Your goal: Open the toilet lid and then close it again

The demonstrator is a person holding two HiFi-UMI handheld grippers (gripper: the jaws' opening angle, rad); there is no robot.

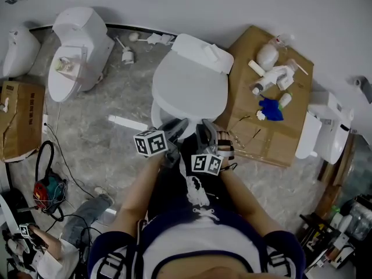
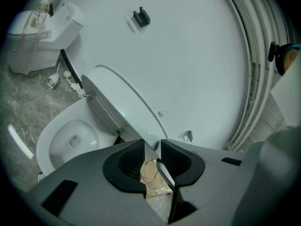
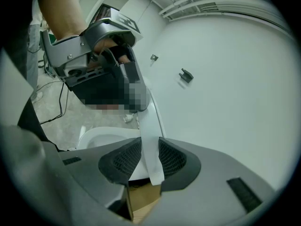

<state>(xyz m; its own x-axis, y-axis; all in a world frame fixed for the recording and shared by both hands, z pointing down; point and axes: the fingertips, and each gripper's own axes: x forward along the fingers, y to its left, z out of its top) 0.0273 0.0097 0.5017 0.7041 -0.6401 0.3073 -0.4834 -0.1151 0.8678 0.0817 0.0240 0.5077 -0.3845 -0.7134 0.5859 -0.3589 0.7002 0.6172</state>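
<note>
Toilet lid (image 1: 189, 89) stands half raised over the bowl (image 2: 70, 138) mid-scene, its near rim clamped in the jaws of the right gripper (image 3: 149, 147) and loosely straddled by the parted jaws of the left gripper (image 2: 153, 147), so swing it slowly on its own arc.

Toilet lid (image 1: 189, 89): white, smooth, oval, hinged at the back. Partly raised, front edge up, tilted at an angle, neither flat nor fully upright. Underside faces the toilet bowl (image 2: 70, 138), white, open, drain showing at btm. Toilet stands w/ its back to white wall (image 1: 232, 4), on grey mottled floor (image 1: 116, 97).
</note>
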